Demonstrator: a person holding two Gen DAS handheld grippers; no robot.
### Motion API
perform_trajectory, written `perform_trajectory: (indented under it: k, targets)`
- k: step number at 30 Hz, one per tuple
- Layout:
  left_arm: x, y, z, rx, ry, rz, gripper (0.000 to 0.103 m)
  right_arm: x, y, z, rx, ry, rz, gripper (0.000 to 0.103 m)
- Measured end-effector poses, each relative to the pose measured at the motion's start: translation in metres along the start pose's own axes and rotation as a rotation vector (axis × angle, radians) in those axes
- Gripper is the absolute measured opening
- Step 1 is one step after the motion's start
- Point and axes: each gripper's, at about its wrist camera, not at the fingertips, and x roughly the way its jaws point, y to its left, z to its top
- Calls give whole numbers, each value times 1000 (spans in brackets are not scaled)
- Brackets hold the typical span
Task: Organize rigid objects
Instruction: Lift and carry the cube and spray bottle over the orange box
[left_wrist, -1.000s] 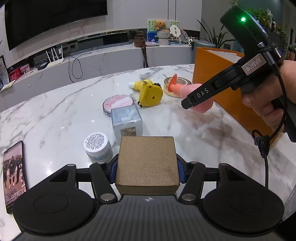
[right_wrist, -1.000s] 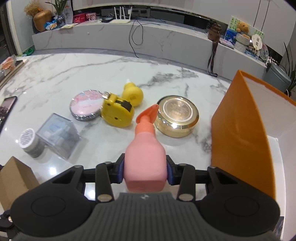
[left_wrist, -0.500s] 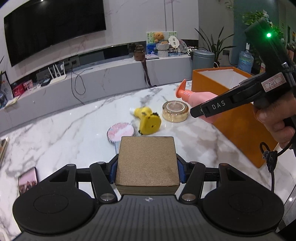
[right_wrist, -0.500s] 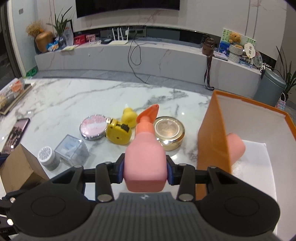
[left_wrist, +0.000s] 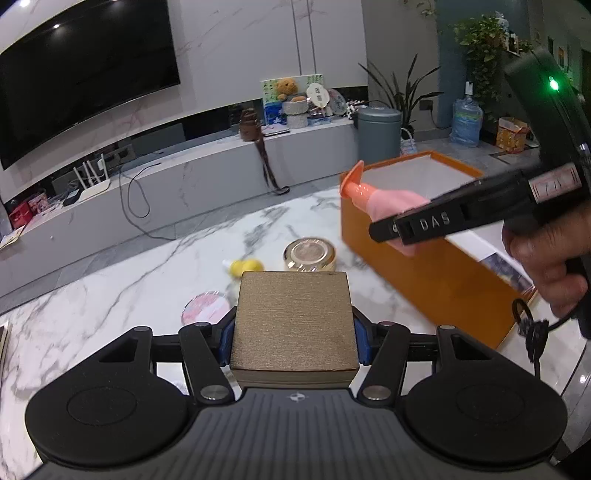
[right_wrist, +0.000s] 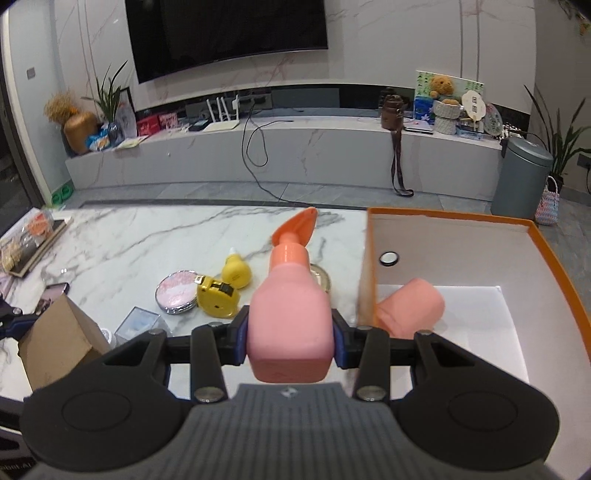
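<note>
R gripper (right_wrist: 290, 341) clamped tight on the pink spray bottle (right_wrist: 290, 321), blue pads (right_wrist: 241, 338) squeezing the flat sides low on the body, orange nozzle pointing fwd. Bottle hangs in the air just left of the orange box (right_wrist: 554, 254), near its corner wall. Looks like light hollow plastic, stiff enough but smooth, so grip on the wide body beats the narrow neck; if overclamped the walls could flex, I'd guess

L gripper (left_wrist: 293, 332) closed on the tan cardboard box (left_wrist: 293, 317), pads on both side faces, held above the marble table (left_wrist: 92, 295), left of the orange box. Prob. light, rigid, matte, good friction; corners could crush

Out on the table, left of the orange box: gold round tin (left_wrist: 309, 254), yellow tape measure (right_wrist: 216, 299), small yellow bottle (right_wrist: 236, 273), pink compact (right_wrist: 177, 295), clear cube (right_wrist: 138, 325)

Inside the orange box a peach cylinder (right_wrist: 410, 312) lies on the floor, partly hidden by the wall. Gold tin mostly behind the spray bottle in R view. Can't tell what's in either held item, nor bottle's fill level
</note>
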Motion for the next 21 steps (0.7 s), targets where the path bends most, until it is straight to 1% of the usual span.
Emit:
perform_trajectory:
  k: [4, 10, 14, 17, 21]
  targets:
    - [2, -5, 10, -13, -4, -15, 67, -11, -14, -2, 40, -18, 14, 42]
    - [7, -24, 24, 21, -5, -35, 67, -29, -34, -6, 69, -50, 10, 42]
    - [13, -41, 37, 46, 1, -71, 67, -39, -51, -8, 109, -63, -6, 42]
    - [22, -56, 49, 66, 20, -103, 67, -44, -64, -10, 140, -75, -28, 42]
    - [33, -76, 61, 97, 28, -117, 67, -48, -83, -11, 174, -80, -60, 42]
